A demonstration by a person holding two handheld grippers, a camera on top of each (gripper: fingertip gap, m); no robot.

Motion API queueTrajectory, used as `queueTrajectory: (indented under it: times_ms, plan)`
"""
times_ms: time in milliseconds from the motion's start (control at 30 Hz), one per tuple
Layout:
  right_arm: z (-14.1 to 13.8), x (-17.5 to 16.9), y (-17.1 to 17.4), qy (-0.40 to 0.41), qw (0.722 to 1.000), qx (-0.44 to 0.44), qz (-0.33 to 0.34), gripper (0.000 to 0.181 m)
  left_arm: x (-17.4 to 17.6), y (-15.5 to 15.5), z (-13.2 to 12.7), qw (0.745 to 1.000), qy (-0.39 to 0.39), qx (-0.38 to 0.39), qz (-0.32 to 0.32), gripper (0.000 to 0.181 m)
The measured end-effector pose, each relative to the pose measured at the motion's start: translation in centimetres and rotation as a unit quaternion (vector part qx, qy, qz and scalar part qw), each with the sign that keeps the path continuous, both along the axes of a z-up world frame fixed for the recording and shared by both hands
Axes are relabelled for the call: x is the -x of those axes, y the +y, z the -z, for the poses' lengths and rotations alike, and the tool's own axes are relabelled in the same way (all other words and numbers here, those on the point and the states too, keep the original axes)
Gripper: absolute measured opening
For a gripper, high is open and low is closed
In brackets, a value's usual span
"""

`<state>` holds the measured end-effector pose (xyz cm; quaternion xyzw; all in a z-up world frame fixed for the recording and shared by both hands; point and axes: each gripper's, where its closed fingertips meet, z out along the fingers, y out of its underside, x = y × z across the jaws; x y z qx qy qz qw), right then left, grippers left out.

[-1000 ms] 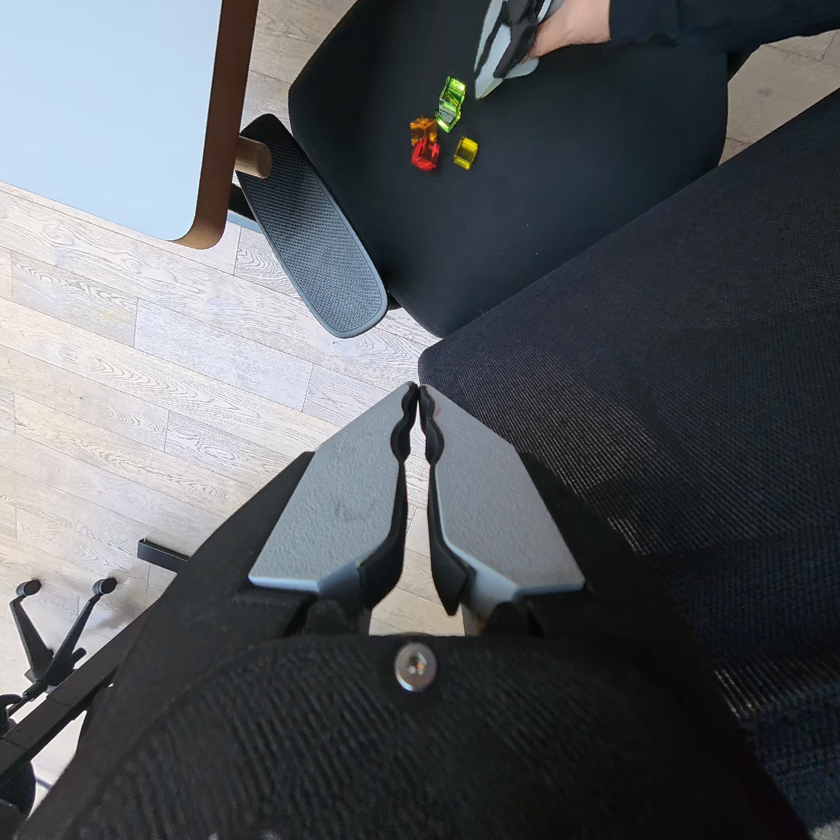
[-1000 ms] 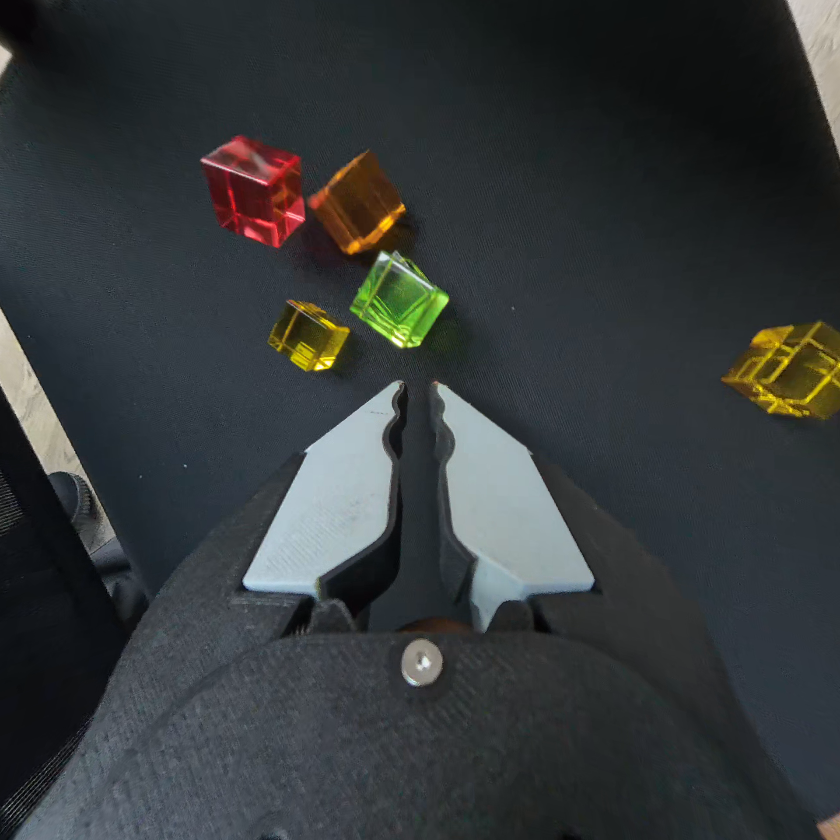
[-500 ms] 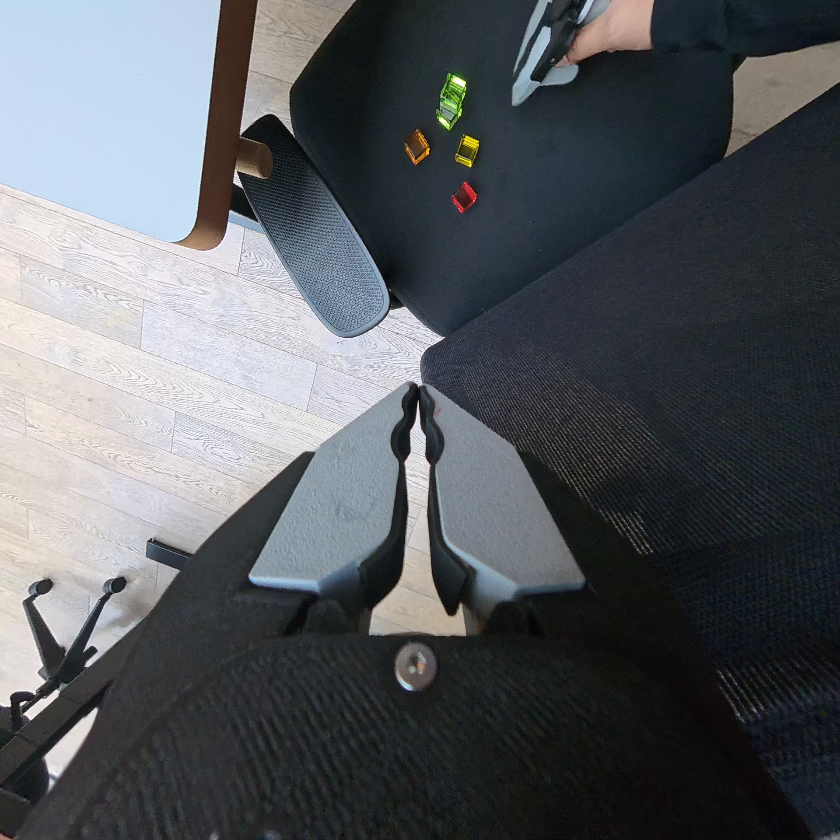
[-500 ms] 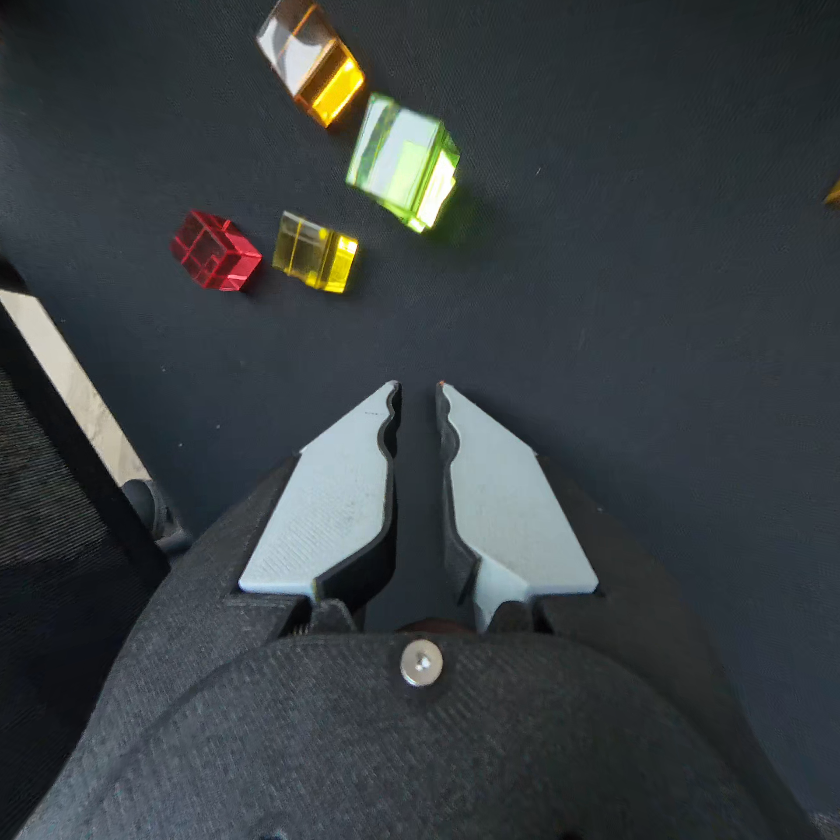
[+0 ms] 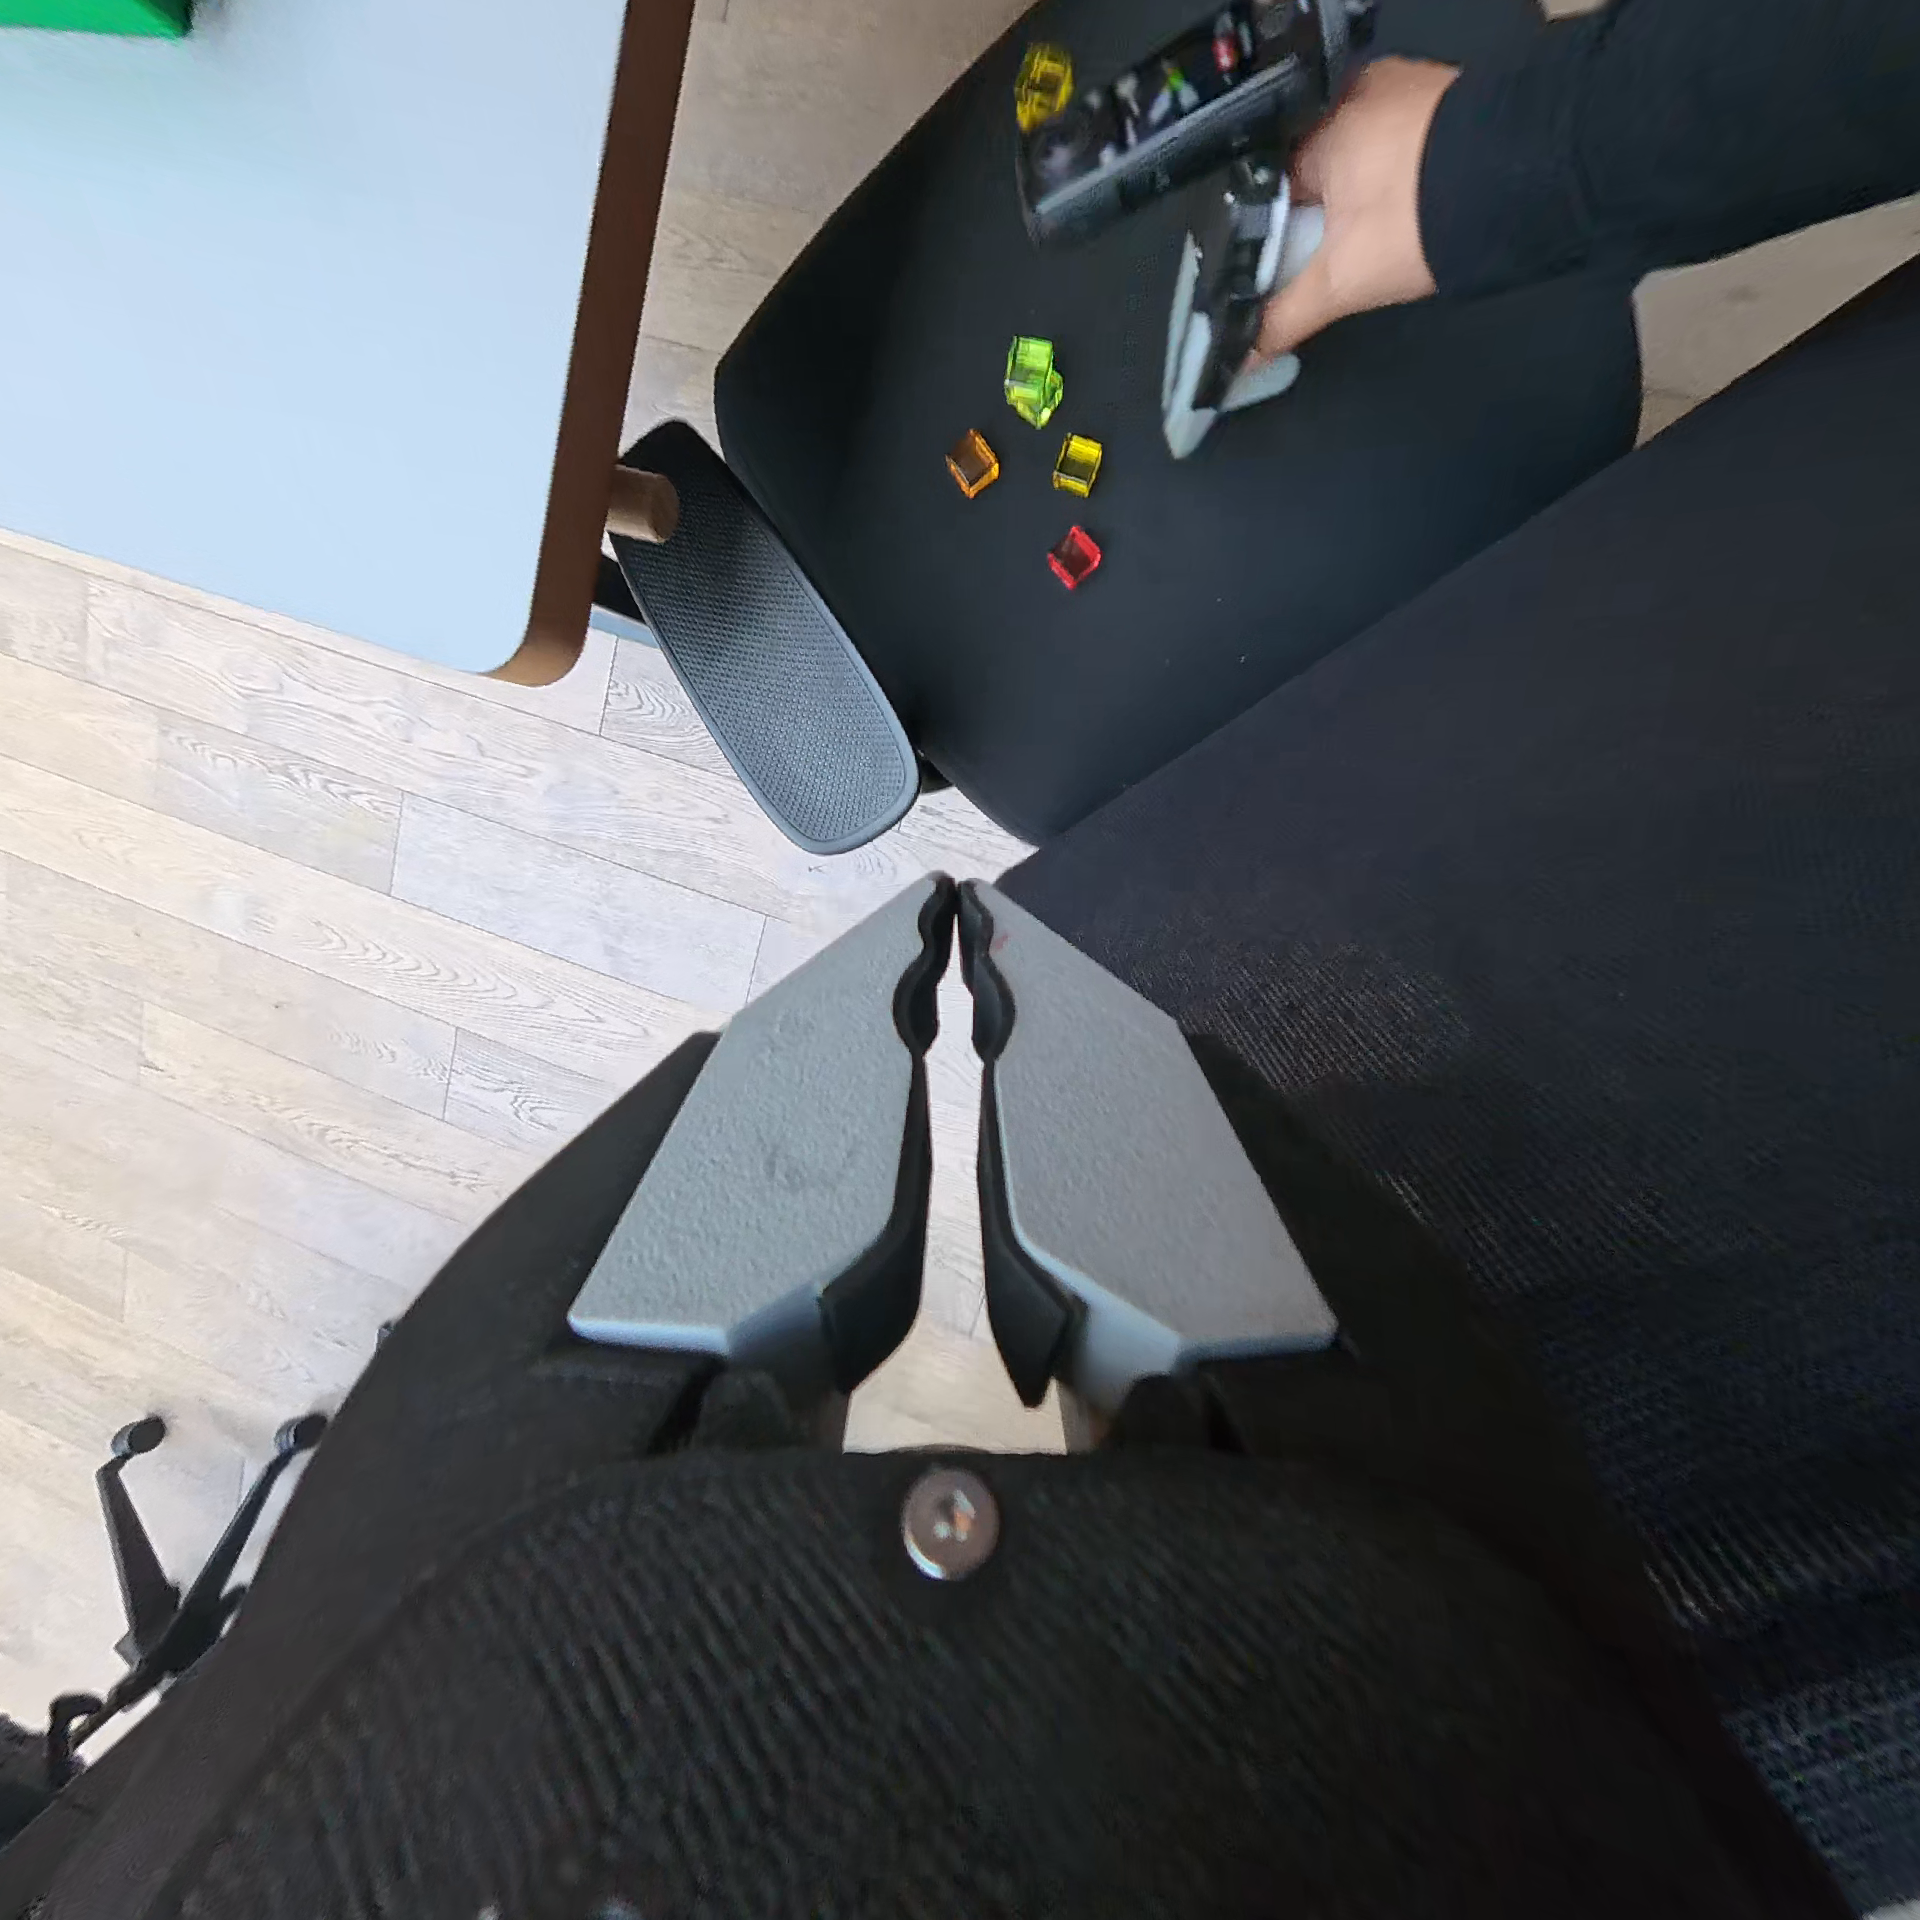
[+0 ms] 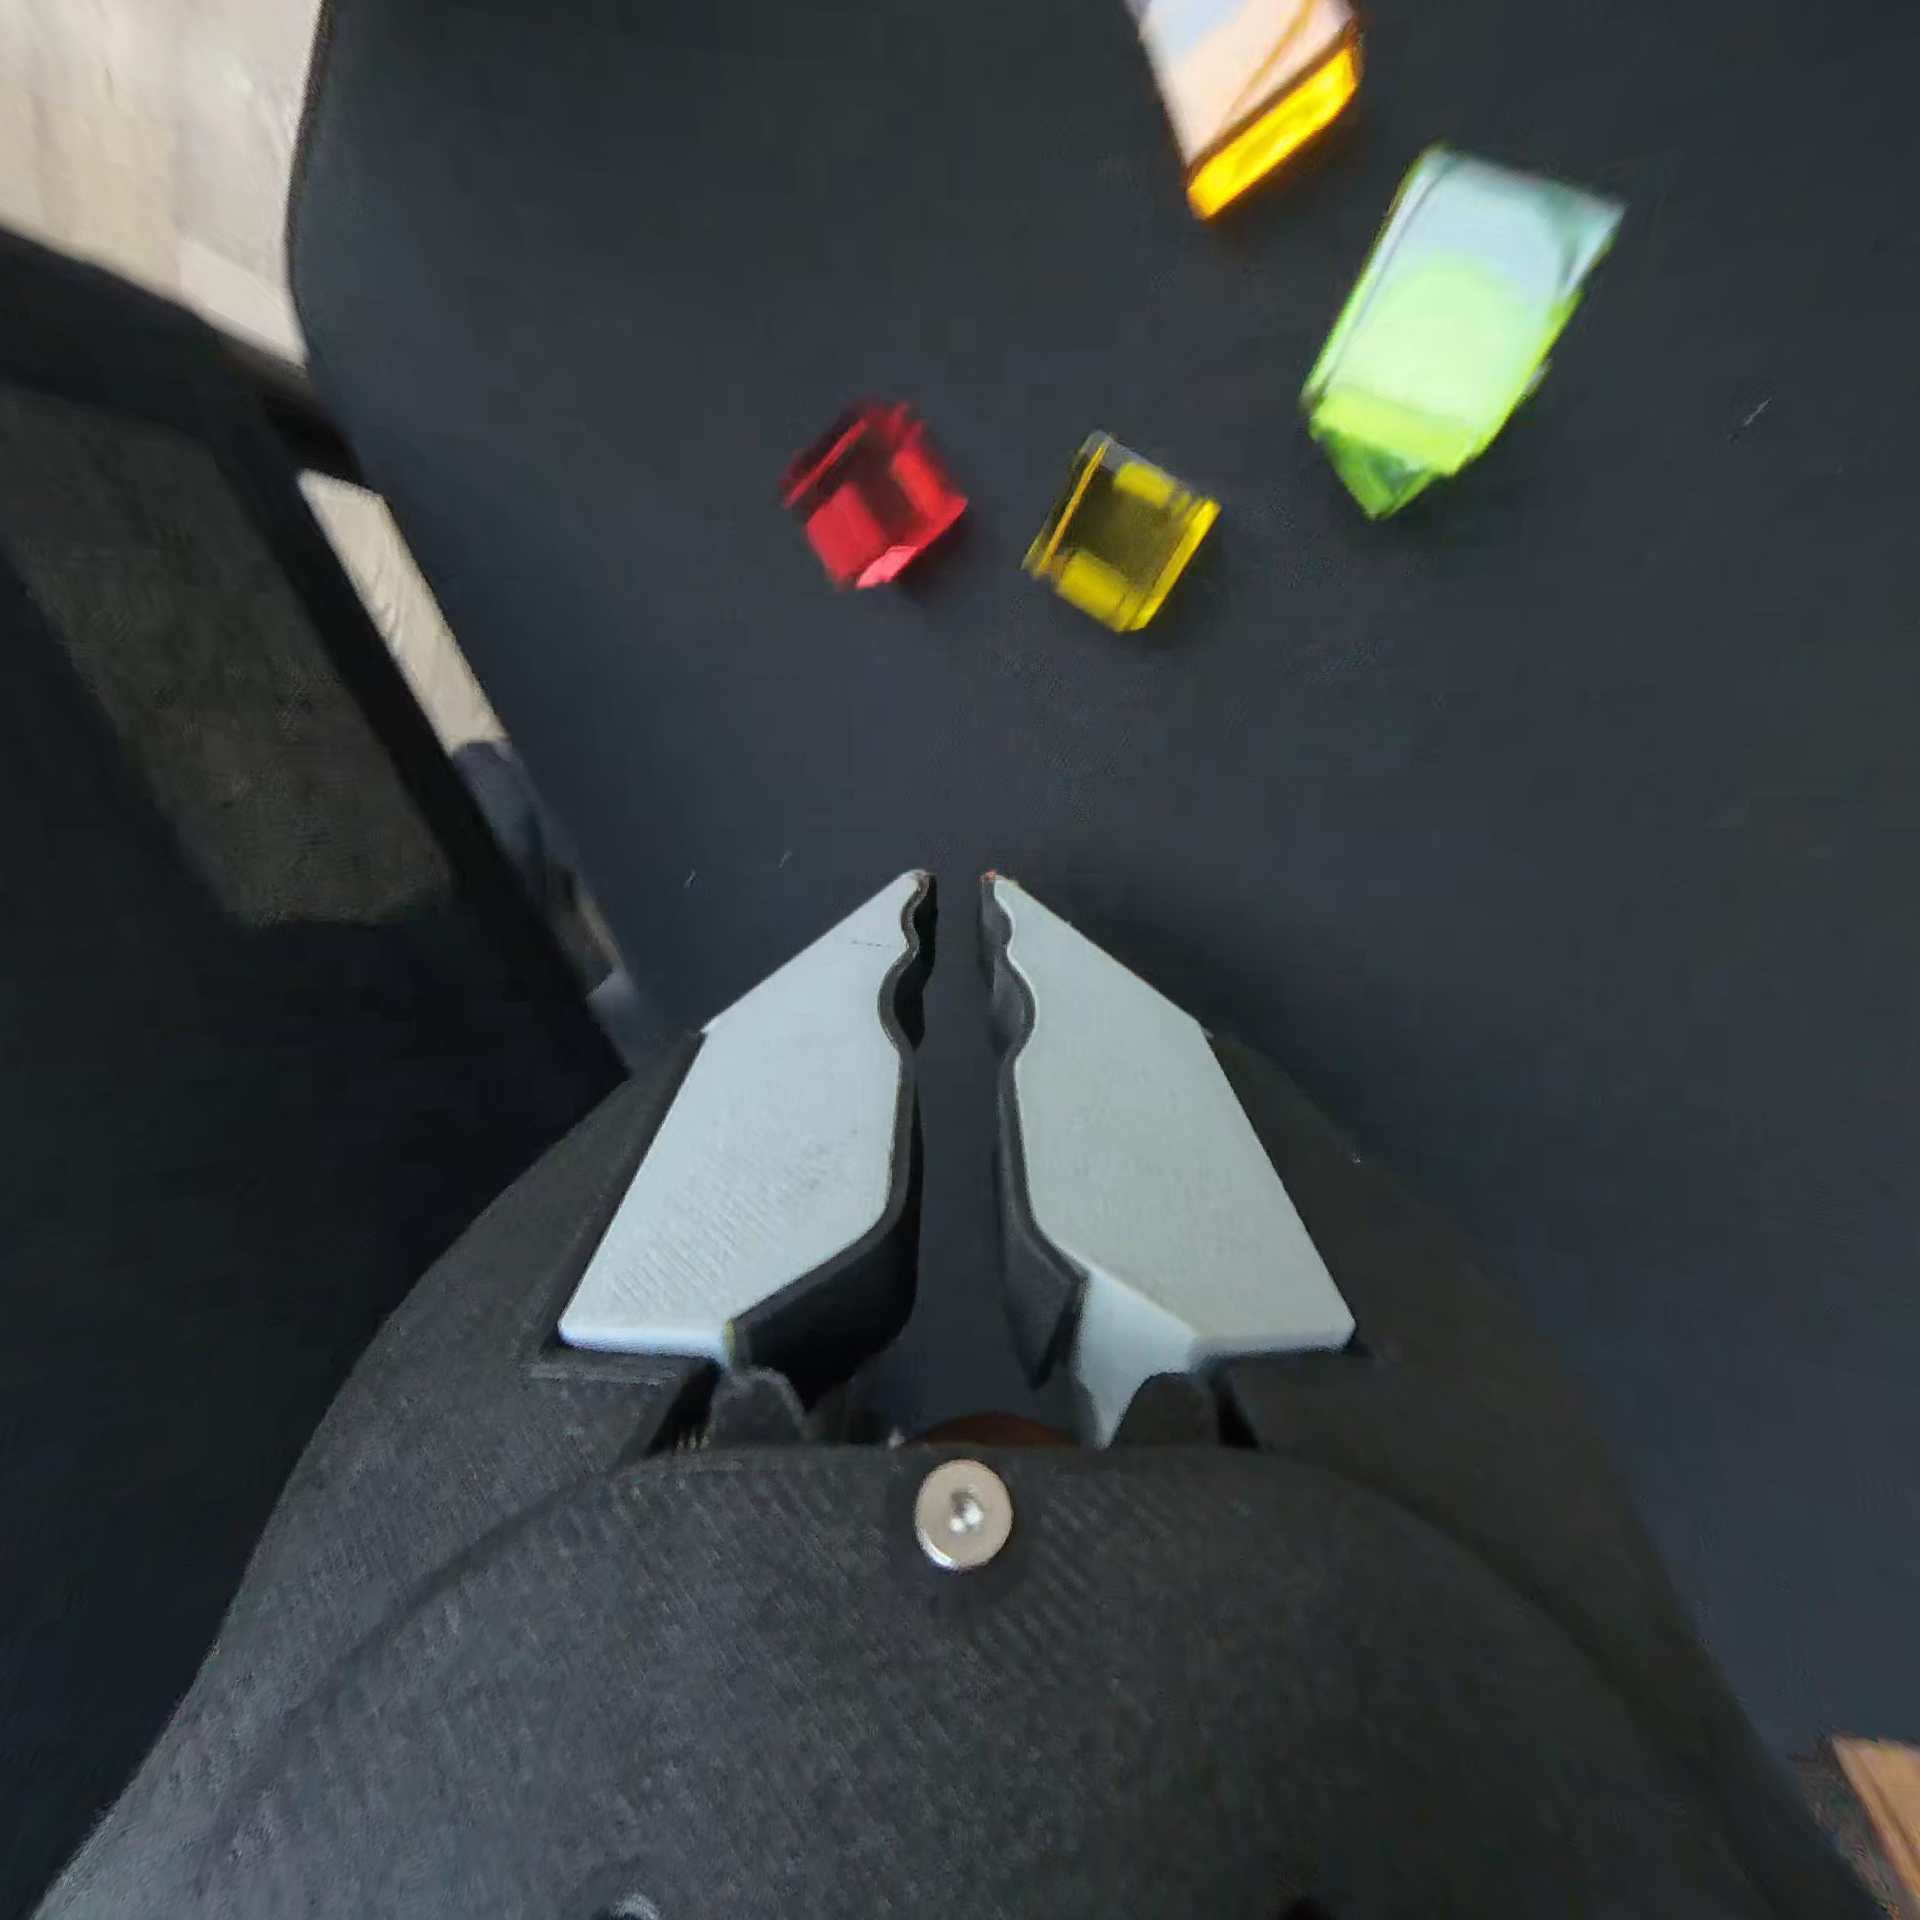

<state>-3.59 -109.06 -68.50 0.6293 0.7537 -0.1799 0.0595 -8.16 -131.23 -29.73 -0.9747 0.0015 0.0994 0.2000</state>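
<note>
Several clear cubes lie on a black chair seat (image 6: 1455, 935): red (image 6: 873, 499), small yellow (image 6: 1122, 535), green (image 6: 1455, 332) and orange (image 6: 1262, 104). My right gripper (image 6: 958, 883) hovers just short of the red and yellow cubes, empty, its jaws closed to a narrow slit. The left wrist view shows the same cubes far off: green (image 5: 1034, 379), orange (image 5: 972, 464), yellow (image 5: 1077, 464), red (image 5: 1074, 557). A hand (image 5: 1340, 239) holds the right gripper (image 5: 1195, 416) beside them. My left gripper (image 5: 956, 899) is shut and empty, over the corner of a nearer black seat (image 5: 1507, 1039).
A second yellow cube (image 5: 1042, 73) lies at the far end of the seat. A light blue table with a brown edge (image 5: 260, 312) stands at the left, above a grey armrest (image 5: 769, 665). Pale wood floor (image 5: 312, 987) lies below. Another chair's base (image 5: 156, 1558) shows at bottom left. Spacing between my two grippers at the tips: around 45 cm.
The red cube went from beside the orange cube to a spot apart, nearer the seat's front. My right gripper drew back and swung left of the cubes. My left gripper barely moved.
</note>
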Motion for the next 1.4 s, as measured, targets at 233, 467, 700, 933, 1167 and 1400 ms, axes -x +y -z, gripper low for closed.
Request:
queueTrajectory:
  times_ms: [233,467,700,933,1167,1400]
  plan:
    - [-8.2,-9.6,-1.0,-0.133,0.987,-0.028,-0.088,0.012,-0.5,1.2,-1.0,0.999,0.019,-0.028,0.037,0.0]
    - [-22.4,-11.5,-2.4,-0.103,0.978,-0.128,-0.13,0.017,-1.2,1.1,-0.7,0.997,0.035,-0.009,0.072,0.0]
    - [-31.8,-11.6,-6.6,-0.005,0.979,-0.204,-0.027,0.016,-1.8,1.3,-0.7,0.995,0.031,-0.012,0.09,0.0]
    - [-29.9,-14.0,-7.9,-0.014,0.982,-0.19,0.009,0.016,-2.2,0.5,0.3,0.993,0.04,0.03,0.105,0.0]
    - [-29.1,-12.5,-8.9,-0.016,0.99,-0.135,0.041,0.018,-1.8,-0.1,1.0,0.991,0.054,0.068,0.104,0.0]
    - [-30.1,-11.1,-8.8,0.013,0.975,-0.219,0.022,0.014,-2.0,-0.7,1.7,0.992,0.026,0.086,0.087,0.0]
